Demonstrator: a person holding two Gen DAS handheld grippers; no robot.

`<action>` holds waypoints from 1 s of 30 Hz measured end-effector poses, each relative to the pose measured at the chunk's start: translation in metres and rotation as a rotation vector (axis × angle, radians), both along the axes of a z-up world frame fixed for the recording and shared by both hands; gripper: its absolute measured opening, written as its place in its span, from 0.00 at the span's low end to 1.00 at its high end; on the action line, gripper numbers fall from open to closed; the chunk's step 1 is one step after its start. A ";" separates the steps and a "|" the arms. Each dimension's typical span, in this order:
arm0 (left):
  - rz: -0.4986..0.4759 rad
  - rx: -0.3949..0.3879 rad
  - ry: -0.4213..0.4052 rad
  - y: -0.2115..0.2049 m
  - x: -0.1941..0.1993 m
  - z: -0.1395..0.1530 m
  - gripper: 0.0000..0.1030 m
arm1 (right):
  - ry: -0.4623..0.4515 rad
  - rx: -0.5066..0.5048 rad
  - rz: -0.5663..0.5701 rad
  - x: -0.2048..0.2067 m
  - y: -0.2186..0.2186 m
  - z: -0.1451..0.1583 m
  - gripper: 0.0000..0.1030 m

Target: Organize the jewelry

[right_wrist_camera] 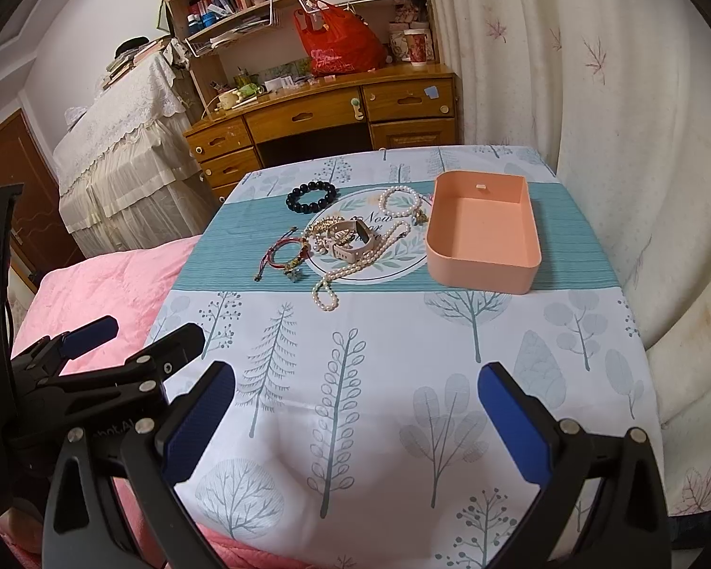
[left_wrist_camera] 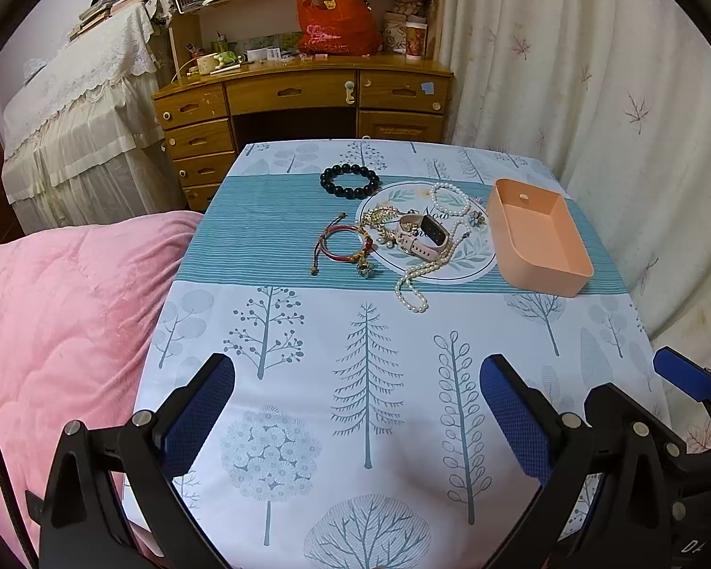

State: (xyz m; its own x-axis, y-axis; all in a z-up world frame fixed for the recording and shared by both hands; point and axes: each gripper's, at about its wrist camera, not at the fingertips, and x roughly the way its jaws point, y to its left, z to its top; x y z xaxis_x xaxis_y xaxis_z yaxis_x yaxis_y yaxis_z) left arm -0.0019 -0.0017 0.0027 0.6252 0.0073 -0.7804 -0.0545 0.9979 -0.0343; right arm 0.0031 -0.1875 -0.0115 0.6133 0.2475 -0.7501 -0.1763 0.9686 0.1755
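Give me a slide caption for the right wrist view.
Open right gripper faces scattered jewelry beside an empty peach plastic tray on a tree-print tablecloth.

Both fisheye views are evenly, softly lit and sharp in the middle, with straight lines bowing outward, black vignette filling the corners from ten to two o'clock, mild glare on the glossy brown wooden cabinet (left_wrist_camera: 303, 90), and faint shadow at six o'clock.
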 end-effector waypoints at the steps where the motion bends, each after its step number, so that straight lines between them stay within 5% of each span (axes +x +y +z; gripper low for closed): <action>1: 0.000 -0.002 0.005 0.000 0.000 0.000 0.99 | 0.001 0.000 0.000 0.000 0.000 0.000 1.00; 30: 0.002 0.022 -0.043 0.004 0.000 0.007 0.99 | -0.021 0.007 0.020 0.001 0.004 0.008 1.00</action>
State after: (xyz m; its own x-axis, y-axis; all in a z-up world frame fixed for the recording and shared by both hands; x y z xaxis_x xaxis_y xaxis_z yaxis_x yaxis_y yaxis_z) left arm -0.0015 0.0022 0.0093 0.6578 0.0252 -0.7528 -0.0555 0.9983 -0.0150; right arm 0.0038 -0.1837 -0.0035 0.6238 0.2652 -0.7352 -0.1993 0.9635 0.1785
